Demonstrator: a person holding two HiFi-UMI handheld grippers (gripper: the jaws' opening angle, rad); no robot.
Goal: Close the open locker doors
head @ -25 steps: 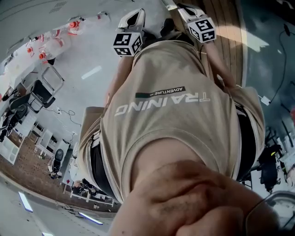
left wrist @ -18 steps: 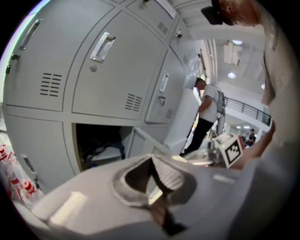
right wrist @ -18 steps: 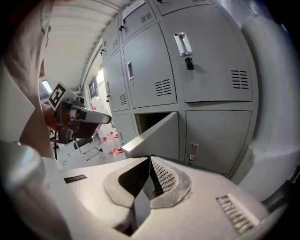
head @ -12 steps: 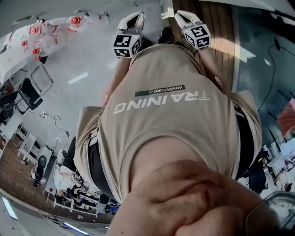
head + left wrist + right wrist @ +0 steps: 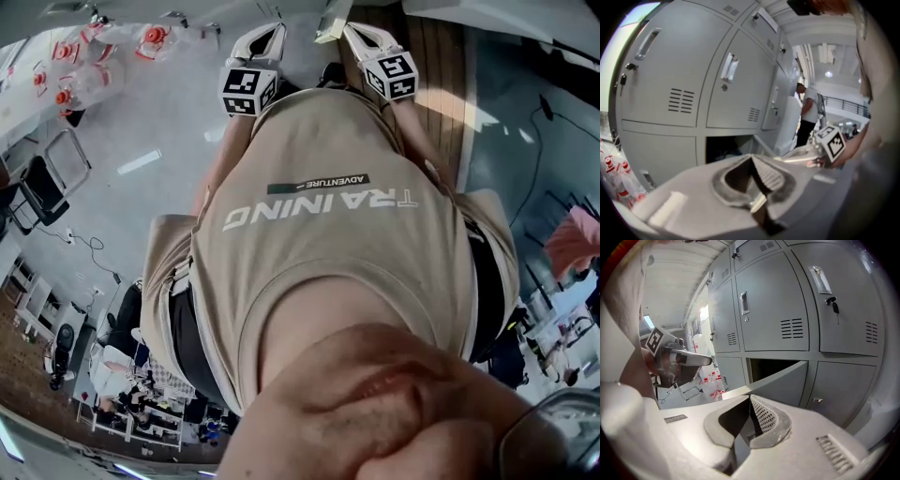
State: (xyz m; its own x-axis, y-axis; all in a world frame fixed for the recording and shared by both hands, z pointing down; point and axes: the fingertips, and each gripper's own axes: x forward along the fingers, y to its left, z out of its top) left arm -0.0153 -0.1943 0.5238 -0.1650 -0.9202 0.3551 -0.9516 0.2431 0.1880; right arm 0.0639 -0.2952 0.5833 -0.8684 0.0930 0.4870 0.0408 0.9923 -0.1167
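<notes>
Grey lockers (image 5: 693, 79) fill the left gripper view, and one lower compartment (image 5: 727, 149) stands open and dark. The right gripper view shows the same lockers (image 5: 797, 310), with that open compartment (image 5: 765, 368) and its door (image 5: 787, 380) swung outward. My left gripper (image 5: 751, 157) is shut and empty, off the lockers. The right gripper (image 5: 750, 397) is shut too, holding nothing. In the head view both grippers, left (image 5: 259, 39) and right (image 5: 364, 37), sit at the top beyond the person's beige shirt (image 5: 328, 234). No locker shows in the head view.
Another person (image 5: 808, 112) stands further along the locker row. Red-capped water bottles (image 5: 80, 66) lie on the floor near the lockers, with a chair (image 5: 45, 183) close by. A wooden floor strip (image 5: 441, 66) runs at the upper right.
In the head view both grippers have slid slightly up and left, and the background has shifted. Their jaws stay shut.
</notes>
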